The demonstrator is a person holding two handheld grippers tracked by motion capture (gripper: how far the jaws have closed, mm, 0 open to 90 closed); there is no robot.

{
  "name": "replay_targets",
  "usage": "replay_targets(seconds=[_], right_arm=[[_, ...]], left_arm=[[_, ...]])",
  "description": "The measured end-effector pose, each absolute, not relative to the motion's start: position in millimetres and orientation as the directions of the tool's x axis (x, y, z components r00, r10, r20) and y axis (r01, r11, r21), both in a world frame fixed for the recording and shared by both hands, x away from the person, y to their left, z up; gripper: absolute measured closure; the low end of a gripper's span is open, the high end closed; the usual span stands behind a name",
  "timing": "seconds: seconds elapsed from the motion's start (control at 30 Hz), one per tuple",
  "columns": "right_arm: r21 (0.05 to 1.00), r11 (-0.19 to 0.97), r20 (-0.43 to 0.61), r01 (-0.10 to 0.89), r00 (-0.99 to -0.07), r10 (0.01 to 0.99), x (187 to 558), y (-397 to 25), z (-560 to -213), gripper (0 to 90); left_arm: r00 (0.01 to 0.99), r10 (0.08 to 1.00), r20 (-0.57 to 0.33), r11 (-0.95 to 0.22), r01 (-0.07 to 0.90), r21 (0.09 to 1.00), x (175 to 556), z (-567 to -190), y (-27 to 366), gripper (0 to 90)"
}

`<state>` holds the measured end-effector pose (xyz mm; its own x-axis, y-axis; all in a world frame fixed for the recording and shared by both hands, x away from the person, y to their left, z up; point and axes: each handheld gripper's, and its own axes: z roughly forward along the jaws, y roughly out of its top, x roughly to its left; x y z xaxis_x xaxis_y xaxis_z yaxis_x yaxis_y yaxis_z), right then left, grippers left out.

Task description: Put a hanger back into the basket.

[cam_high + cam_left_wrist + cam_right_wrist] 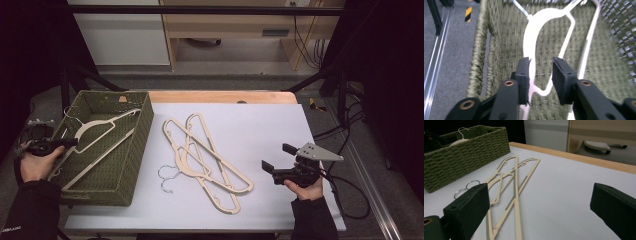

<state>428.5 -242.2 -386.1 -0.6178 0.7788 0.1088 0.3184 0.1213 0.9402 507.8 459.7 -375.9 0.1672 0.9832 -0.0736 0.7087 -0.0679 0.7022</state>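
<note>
no readable text, label, brand or number on anything on the table. left sleeve [27, 215], high view: a small pale print near the cuff, too small and blurred to read. floor beside the basket [477, 62], left gripper view: a yellow-and-black striped marking [468, 13], a pattern without letters. a similar yellow-black patch on the floor [315, 105] right of the table in the high view, too small to make out. hangers [205, 160] and the grey plate [317, 152] on the right gripper [277, 157] carry no legible marks.
</note>
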Motion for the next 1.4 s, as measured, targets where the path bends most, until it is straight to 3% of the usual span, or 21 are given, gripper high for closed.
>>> replay_targets(seconds=[0.07, 0.37, 0.73, 1.1, 1.4], right_arm=[[0.941, 0.117, 0.110, 0.317, -0.615, 0.781, 428.6, -242.2, -385.8, 2.9], [0.940, 0.120, 0.110, 0.318, -0.620, 0.777, 429.6, -241.4, -386.5, 2.9], [0.944, 0.116, 0.108, 0.309, -0.620, 0.777, 429.7, -241.3, -386.8, 2.7], [0.943, 0.116, 0.110, 0.311, -0.622, 0.775, 429.5, -239.9, -387.6, 2.8], [0.942, 0.120, 0.110, 0.312, -0.628, 0.770, 430.6, -238.2, -389.0, 2.9]], left_arm=[[0.203, 0.973, -0.110, -0.052, 0.659, 0.750, 500.8, -367.3, 454.8, 62.0], [0.373, 0.924, -0.086, -0.097, 0.445, 0.890, 472.2, -334.7, 404.5, 37.2], [0.544, 0.838, -0.051, -0.127, 0.284, 0.950, 448.6, -322.4, 327.8, 11.6], [0.647, 0.760, -0.071, -0.128, 0.255, 0.958, 430.5, -331.6, 268.4, 7.7], [0.708, 0.705, -0.046, -0.232, 0.291, 0.928, 428.4, -360.6, 226.8, 10.7]])
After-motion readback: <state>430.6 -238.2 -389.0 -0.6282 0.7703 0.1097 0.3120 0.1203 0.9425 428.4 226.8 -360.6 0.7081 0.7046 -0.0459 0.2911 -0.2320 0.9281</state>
